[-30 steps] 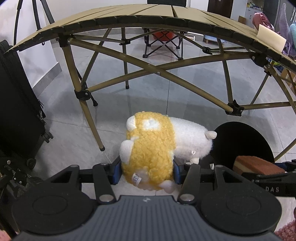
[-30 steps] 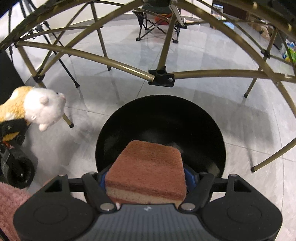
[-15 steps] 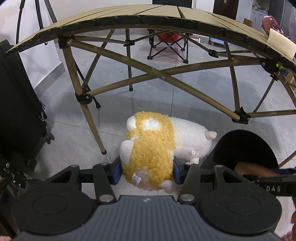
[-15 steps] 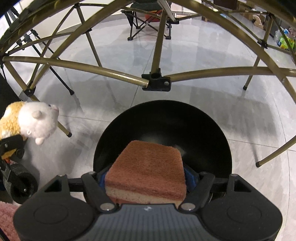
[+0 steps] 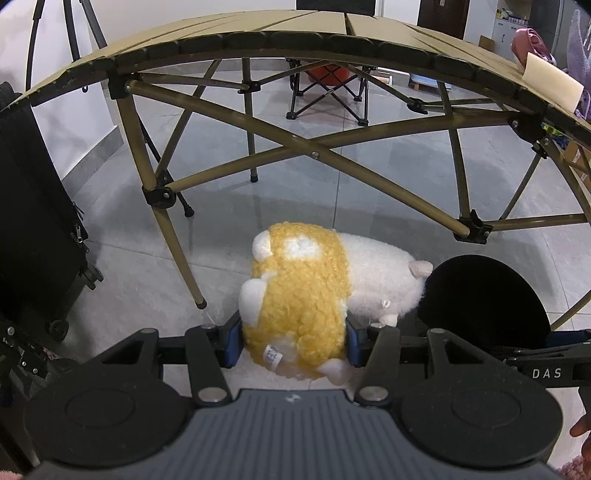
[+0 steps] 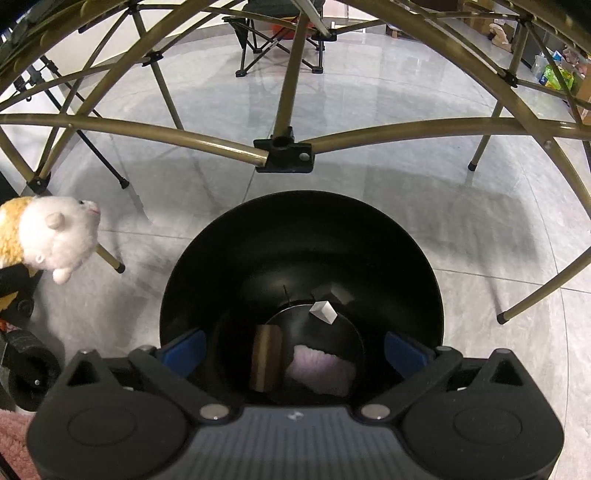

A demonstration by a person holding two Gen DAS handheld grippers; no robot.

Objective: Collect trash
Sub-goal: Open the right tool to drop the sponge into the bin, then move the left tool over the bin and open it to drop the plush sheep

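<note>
The round black bin (image 6: 301, 236) stands on the grey tiled floor; at its bottom lie a brown sponge (image 6: 266, 356) on edge, a pale fuzzy cloth (image 6: 320, 373) and a small white scrap (image 6: 324, 311). The right gripper (image 6: 295, 349) hangs above it, its jaws having just been opening, nothing between them. The left gripper (image 5: 294, 338) clamps a fluffy yellow-and-white plush toy (image 5: 306, 295) left of the bin.

Folding table (image 5: 295, 33), tan slatted top, crossed metal legs, spans whole upper view. Folding camp chair (image 5: 327, 88) behind it at 12 o'clock. Black suitcase (image 5: 33, 206) on wheels at 9 o'clock. Cream card (image 5: 550, 83) on table edge at 2 o'clock. Grey tiled floor (image 5: 229, 206).
</note>
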